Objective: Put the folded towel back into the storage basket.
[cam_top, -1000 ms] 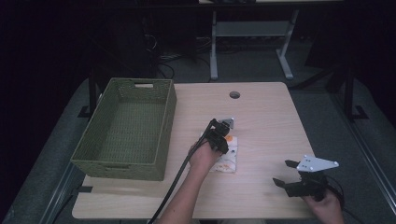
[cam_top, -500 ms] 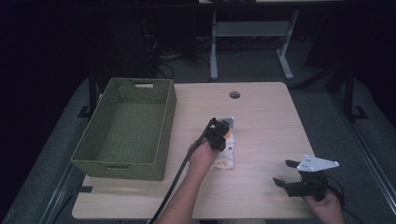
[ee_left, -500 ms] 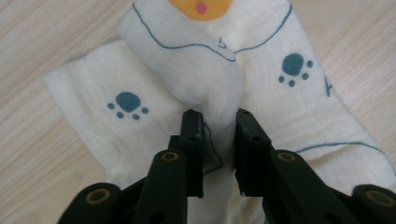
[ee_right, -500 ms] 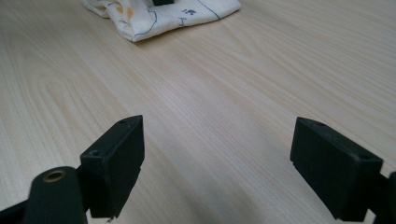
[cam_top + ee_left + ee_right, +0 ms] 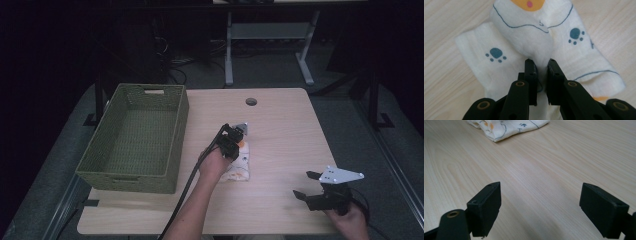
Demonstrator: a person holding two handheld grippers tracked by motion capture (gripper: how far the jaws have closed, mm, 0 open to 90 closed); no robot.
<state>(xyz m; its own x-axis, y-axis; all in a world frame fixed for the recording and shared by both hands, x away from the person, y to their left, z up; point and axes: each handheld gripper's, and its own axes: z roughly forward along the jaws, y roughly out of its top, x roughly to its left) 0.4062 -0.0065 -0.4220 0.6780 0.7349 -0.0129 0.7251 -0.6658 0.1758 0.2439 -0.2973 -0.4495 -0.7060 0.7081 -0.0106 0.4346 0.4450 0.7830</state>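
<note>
A white cloth [image 5: 524, 37] with blue paw prints and orange patches lies crumpled at the middle of the wooden table [image 5: 280, 130]. In the high view the cloth [image 5: 241, 169] sits partly under the person's left hand. My left gripper [image 5: 541, 62] points down at it. Its jaws have just been closing and are now shut, pinching a raised fold of the fabric. The left gripper [image 5: 239, 142] shows in the high view above the cloth. My right gripper [image 5: 303, 184] rests near the table's front right, jaws wide open over bare wood [image 5: 540, 202], with the cloth [image 5: 506, 126] far ahead.
A green woven basket [image 5: 132, 177] stands along the table's left side, holding nothing. A round cable hole [image 5: 251, 102] sits near the far edge. Cables trail from both grippers. Dark floor and a metal frame [image 5: 230, 45] lie beyond the table.
The left hand has crept slightly forward over the cloth. The right gripper has kept still.
</note>
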